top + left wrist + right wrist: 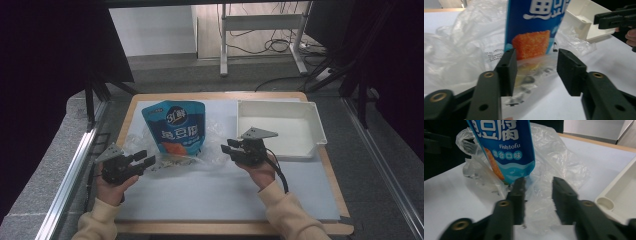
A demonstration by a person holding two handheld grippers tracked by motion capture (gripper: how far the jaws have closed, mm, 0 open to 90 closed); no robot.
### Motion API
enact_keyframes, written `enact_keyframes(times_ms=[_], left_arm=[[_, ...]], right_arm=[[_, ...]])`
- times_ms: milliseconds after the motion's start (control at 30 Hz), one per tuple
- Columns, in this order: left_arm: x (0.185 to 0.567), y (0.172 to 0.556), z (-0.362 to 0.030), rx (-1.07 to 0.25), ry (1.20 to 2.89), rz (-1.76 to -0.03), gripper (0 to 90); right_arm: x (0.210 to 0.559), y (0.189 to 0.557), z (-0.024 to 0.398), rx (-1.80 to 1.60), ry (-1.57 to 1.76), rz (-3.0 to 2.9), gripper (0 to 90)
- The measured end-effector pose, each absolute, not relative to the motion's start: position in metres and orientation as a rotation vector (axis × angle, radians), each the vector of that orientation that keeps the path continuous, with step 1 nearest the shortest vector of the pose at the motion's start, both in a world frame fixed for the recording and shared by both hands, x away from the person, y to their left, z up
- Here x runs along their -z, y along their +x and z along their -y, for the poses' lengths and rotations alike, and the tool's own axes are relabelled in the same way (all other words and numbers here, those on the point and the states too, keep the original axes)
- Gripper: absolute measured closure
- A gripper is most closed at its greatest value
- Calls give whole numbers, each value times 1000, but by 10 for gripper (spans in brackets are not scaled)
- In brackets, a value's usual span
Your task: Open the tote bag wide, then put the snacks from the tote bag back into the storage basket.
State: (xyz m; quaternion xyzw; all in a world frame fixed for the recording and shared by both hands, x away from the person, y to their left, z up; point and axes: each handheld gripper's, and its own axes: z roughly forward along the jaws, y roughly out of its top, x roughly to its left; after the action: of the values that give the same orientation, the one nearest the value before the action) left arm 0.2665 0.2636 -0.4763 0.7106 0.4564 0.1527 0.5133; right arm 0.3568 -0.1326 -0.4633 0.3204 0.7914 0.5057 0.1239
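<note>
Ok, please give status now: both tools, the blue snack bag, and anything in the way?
Left tool open, right tool open, nothing gripped. Blue snack bag lies half inside clear plastic bag, between both tools. White tray stands aside, right.

Wooden-edged tabletop [320, 227] under a pale sheet [210, 195]; on it a crumpled clear plastic bag [212, 150] around a blue fish-tofu pouch [175, 125], white tray [280, 127] beside.
</note>
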Motion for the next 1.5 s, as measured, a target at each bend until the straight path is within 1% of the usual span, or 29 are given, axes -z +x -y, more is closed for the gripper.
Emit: enact_keyframes(times_ms=[100, 200, 333, 467, 700, 967, 1233, 1500], left_arm=[[479, 263, -260, -374, 1728, -1092, 422], [483, 259, -257, -371, 1749, -1089, 393], [491, 253, -255, -374, 1765, -1106, 348], [493, 250, -251, -379, 1777, -1090, 340], [498, 253, -246, -358, 1808, -1074, 331], [501, 254, -244, -373, 1836, -1064, 318], [502, 255, -244, -374, 1852, -1055, 308], [502, 253, -244, -376, 1858, -1042, 305]], right_arm=[[463, 354, 132, -1463, 923, -2318, 448], [464, 349, 134, -1459, 912, -2309, 393], [463, 343, 135, -1458, 889, -2324, 350], [464, 341, 136, -1448, 878, -2330, 334], [465, 343, 143, -1450, 915, -2315, 325], [462, 345, 139, -1446, 914, -2296, 316], [453, 352, 122, -1462, 857, -2301, 370], [432, 367, 110, -1507, 815, -2274, 420]])
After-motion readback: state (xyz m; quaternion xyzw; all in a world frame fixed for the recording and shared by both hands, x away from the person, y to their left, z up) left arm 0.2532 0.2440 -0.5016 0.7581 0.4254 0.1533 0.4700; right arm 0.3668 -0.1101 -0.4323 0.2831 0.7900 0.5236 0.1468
